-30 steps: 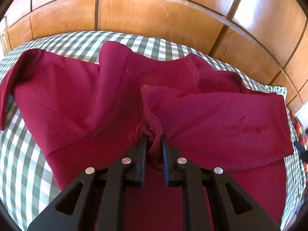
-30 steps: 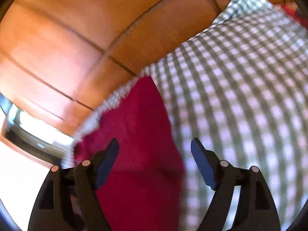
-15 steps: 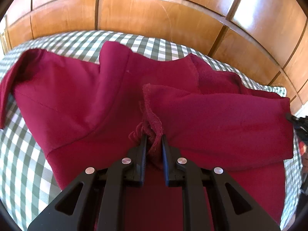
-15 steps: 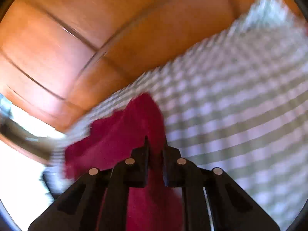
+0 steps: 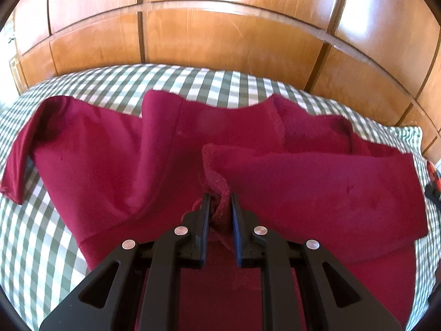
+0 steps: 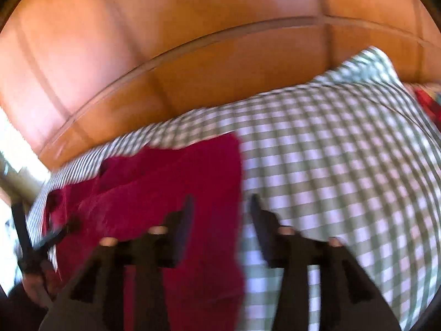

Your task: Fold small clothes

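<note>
A dark red garment [image 5: 115, 151] lies spread on a green-and-white checked cloth [image 5: 33, 248]. One sleeve is folded across the body toward the right [image 5: 330, 190]. My left gripper [image 5: 220, 201] has a bunched red edge of the garment between its fingers, which stand slightly apart. In the blurred right wrist view the garment [image 6: 171, 182] lies at left on the checked cloth [image 6: 344, 151]. My right gripper [image 6: 220, 204] is open over the garment's right edge, holding nothing.
A brown wood-panelled wall [image 5: 220, 41] rises right behind the cloth's far edge. A red patterned item [image 6: 427, 102] shows at the far right. The other gripper's dark frame [image 6: 24, 237] shows at the left edge of the right wrist view.
My right gripper shut on the garment's right edge half a second ago and has now opened and swung. My left gripper's fingers have parted a little around the bunched edge.
</note>
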Available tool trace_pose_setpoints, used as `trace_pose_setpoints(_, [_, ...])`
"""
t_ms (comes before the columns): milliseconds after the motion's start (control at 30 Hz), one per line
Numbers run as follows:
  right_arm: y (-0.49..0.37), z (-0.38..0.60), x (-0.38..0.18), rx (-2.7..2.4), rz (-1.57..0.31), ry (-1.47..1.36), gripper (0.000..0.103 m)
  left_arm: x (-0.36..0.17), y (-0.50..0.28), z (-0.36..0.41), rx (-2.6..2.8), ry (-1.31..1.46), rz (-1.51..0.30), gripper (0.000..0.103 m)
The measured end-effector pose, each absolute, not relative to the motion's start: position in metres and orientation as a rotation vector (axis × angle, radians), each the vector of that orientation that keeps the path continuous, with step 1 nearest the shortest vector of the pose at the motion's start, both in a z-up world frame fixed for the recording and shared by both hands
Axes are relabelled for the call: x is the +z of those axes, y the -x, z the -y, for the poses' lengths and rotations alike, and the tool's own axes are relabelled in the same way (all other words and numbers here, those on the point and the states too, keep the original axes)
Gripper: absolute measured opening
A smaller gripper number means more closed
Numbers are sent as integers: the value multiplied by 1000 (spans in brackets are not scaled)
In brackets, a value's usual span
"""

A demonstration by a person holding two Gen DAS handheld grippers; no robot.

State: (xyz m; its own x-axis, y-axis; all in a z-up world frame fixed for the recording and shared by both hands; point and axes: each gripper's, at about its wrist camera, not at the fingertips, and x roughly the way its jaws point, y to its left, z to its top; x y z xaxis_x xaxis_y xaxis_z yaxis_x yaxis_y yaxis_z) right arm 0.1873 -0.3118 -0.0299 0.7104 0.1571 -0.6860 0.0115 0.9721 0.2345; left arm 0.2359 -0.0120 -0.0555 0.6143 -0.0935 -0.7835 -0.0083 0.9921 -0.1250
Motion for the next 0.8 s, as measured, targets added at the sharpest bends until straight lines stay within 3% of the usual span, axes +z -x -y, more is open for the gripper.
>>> trace_pose_setpoints(67, [-202, 292, -50, 6, -850, -99, 49, -54, -242, 11, -8, 119, -906, 13])
trace_pose_setpoints(133, [-214, 297, -76, -54, -892, -100, 64, -62, -249, 8, 27, 106, -947, 13])
trace_pose_setpoints(300, [-205, 308, -72, -89, -876, -162, 83, -65, -237, -8, 7, 157, -957, 15])
trace_pose_setpoints(400, [-172, 310, -54, -103, -806, -168, 83, -56, -214, -27, -13, 249, -931, 28])
trace_pose_setpoints(600, [-120, 271, -38, 18, -733, -111, 83, -50, -155, -99, 104, 334, -873, 29])
trace_pose_setpoints(800, [-102, 212, -69, 125, -803, -23, 83, -46, -121, -193, 369, 298, -845, 29])
